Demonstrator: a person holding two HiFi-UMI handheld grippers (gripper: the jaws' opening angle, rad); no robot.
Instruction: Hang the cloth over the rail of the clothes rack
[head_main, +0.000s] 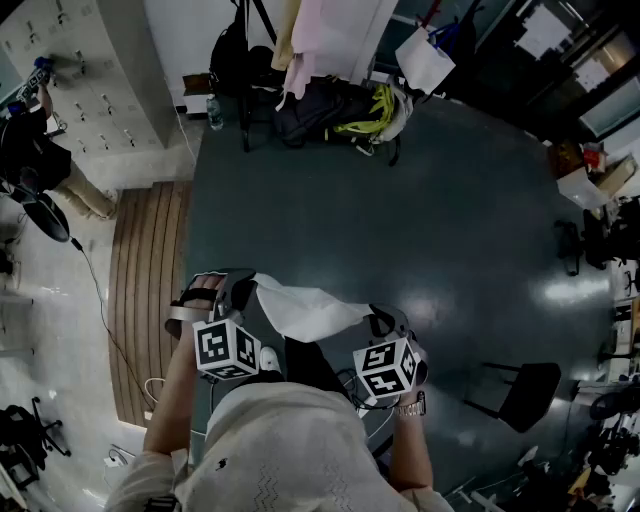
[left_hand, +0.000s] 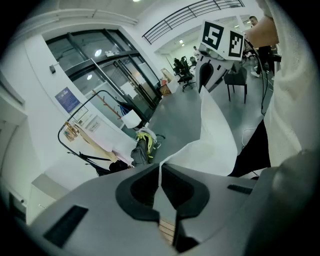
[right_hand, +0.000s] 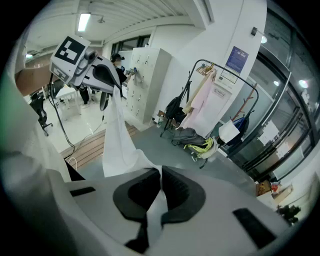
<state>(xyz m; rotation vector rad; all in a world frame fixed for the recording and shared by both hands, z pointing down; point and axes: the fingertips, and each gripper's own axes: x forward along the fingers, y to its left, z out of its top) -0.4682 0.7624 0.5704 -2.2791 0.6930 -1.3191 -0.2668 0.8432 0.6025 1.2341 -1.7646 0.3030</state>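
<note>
The left claw (left_hand: 160, 170) and right claw (right_hand: 160, 172) pinch the white cloth (head_main: 305, 308). The clothes rack (right_hand: 201, 62) is far, so a corner could slip out.

Bare floor (head_main: 420, 230) ahead; bags (head_main: 320, 108) beneath clothes rack (right_hand: 245, 80)
</note>
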